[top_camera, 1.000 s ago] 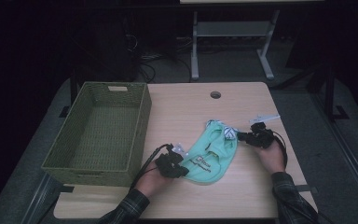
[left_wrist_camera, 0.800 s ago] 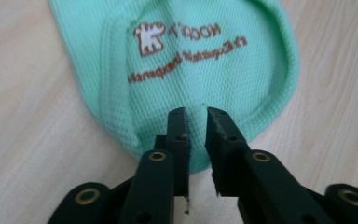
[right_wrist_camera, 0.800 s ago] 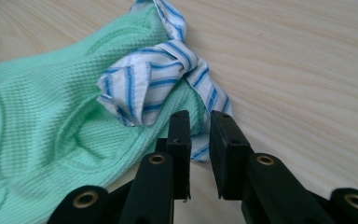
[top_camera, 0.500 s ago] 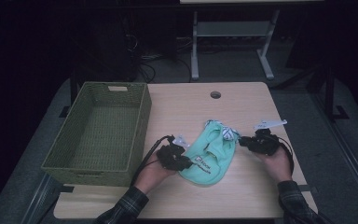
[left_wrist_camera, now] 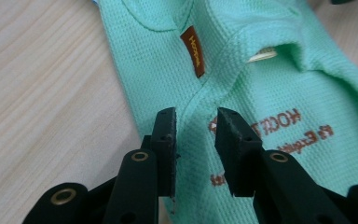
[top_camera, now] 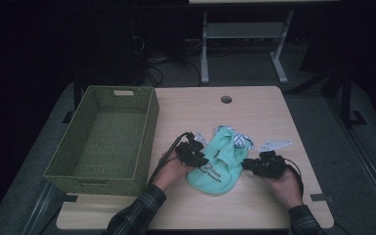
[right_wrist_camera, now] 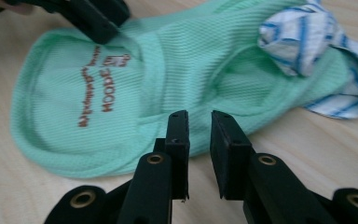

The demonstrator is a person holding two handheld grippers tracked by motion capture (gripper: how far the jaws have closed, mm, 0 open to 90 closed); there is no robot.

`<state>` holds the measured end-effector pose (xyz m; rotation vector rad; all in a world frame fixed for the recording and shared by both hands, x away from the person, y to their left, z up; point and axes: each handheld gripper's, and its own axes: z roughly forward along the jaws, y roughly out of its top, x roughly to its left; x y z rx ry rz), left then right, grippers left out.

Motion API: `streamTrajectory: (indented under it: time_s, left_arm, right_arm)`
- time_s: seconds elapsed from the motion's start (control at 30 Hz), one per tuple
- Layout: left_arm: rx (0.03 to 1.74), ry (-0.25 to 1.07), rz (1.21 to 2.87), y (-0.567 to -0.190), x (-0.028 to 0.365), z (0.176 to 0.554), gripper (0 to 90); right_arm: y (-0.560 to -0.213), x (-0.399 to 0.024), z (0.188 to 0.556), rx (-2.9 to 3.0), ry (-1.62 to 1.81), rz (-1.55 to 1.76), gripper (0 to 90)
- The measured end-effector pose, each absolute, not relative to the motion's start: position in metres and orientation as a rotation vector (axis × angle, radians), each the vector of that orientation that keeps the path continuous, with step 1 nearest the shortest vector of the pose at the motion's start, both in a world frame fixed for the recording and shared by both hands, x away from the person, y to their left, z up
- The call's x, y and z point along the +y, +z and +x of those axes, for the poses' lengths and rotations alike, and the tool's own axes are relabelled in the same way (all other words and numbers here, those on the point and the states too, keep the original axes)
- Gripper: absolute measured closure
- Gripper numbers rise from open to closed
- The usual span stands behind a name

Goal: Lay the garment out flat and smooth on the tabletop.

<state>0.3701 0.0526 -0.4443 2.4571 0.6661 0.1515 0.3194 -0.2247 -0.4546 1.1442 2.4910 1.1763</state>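
Note:
A small mint-green garment (top_camera: pixel 219 164) with brown lettering (right_wrist_camera: pixel 103 81) and a blue-and-white striped lining (right_wrist_camera: pixel 307 42) lies flat on the wooden table (top_camera: pixel 254 112). My left gripper (top_camera: pixel 197 157) sits at its left edge. In the left gripper view its jaws (left_wrist_camera: pixel 195 126) stand apart just above the fabric, near a brown label (left_wrist_camera: pixel 193 50). They have just been opening and pinch nothing. My right gripper (top_camera: pixel 249 165) is at the garment's right edge. Its jaws (right_wrist_camera: pixel 198 126) have also just been opening, with a gap and no cloth between them.
A green woven basket (top_camera: pixel 66 161) with nothing in it stands at the left of the table, close to the left hand. A round cable hole (top_camera: pixel 226 99) lies at the table's far side. In the right gripper view, the left gripper (right_wrist_camera: pixel 93 16) rests across the garment.
Both grippers have let go of the garment and their jaws have parted. The left hand moved away from the near edge, the right hand toward it. The garment now lies flatter and more upright.

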Motion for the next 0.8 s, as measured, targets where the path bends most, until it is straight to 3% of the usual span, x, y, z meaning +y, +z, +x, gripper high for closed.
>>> streamTrajectory:
  time_s: [0.13, 0.27, 0.8]
  left_arm:
    - [0.669, 0.148, 2.493, -0.451, 0.051, 0.37, 71.5]
    - [0.675, 0.163, 2.48, -0.45, 0.054, 0.371, 85.2]
    - [0.837, 0.271, 2.438, -0.442, 0.081, 0.372, 86.2]
  right_arm:
    - [-0.455, -0.217, 0.316, 2.515, 1.179, 1.116, 76.6]
    - [-0.457, -0.213, 0.317, 2.531, 1.171, 1.1, 76.6]
    - [-0.467, -0.203, 0.318, 2.603, 1.084, 1.071, 81.0]
